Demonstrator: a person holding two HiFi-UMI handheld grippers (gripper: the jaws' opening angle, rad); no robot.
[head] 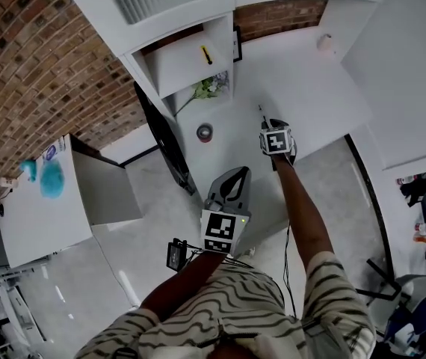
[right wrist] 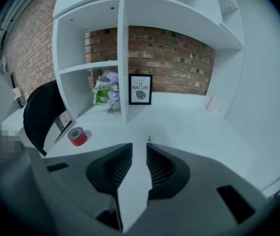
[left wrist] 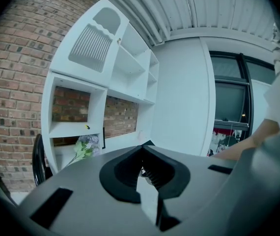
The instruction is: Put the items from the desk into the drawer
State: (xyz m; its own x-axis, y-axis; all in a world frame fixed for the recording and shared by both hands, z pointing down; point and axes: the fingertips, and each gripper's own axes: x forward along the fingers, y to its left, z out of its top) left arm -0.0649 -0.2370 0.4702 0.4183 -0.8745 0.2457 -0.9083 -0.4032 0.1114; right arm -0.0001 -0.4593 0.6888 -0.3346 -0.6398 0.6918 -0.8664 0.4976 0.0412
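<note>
We see the red tape roll [right wrist: 77, 136], a squat ring with a pale core, lying flat near the white desk's [right wrist: 189, 127] left edge, beside the black chair [right wrist: 42, 112]. Our right gripper [right wrist: 139, 146] hovers narrowly parted and empty; our left gripper [left wrist: 142, 149] is closed on nothing.

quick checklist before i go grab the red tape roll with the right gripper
1. Tongs of the right gripper apart and empty: ok.
2. Tongs of the left gripper apart: not ok, shut.
3. Red tape roll free on the desk, nothing touching it: ok.
4. Roll in line with the right gripper: not ok, it sits off to the left.
5. Drawer open: cannot tell, none in view.
</note>
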